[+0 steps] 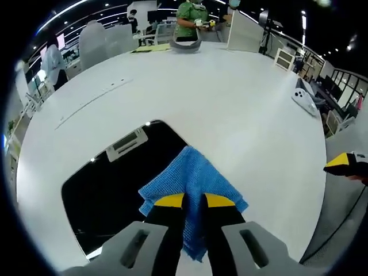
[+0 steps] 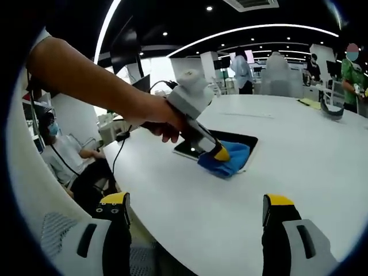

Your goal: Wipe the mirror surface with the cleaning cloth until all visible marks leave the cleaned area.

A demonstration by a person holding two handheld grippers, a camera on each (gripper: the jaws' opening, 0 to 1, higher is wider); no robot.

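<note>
1. Close up in the left gripper view, the left gripper (image 1: 194,201) pinches the blue cloth (image 1: 192,178) between its two yellow tips. The cloth bunches up in front of the tips and hangs down between them.
2. Just past the cloth lies the mirror (image 1: 115,190) — a dark, flat sheet on the white table (image 1: 230,109). The cloth sits on its right edge, and most of the mirror stretches off to the left of the tips, so I think the wipe should go that way.
3. In the right gripper view, the right gripper (image 2: 195,215) has its tips spread wide and holds nothing. It hangs well back from the mirror, so the left one is nearer.
4. Marks on the mirror are too hard to make out — it only reflects ceiling lights. Its near corner is hidden behind the left gripper.
5. Far off, people stand by desks.
</note>
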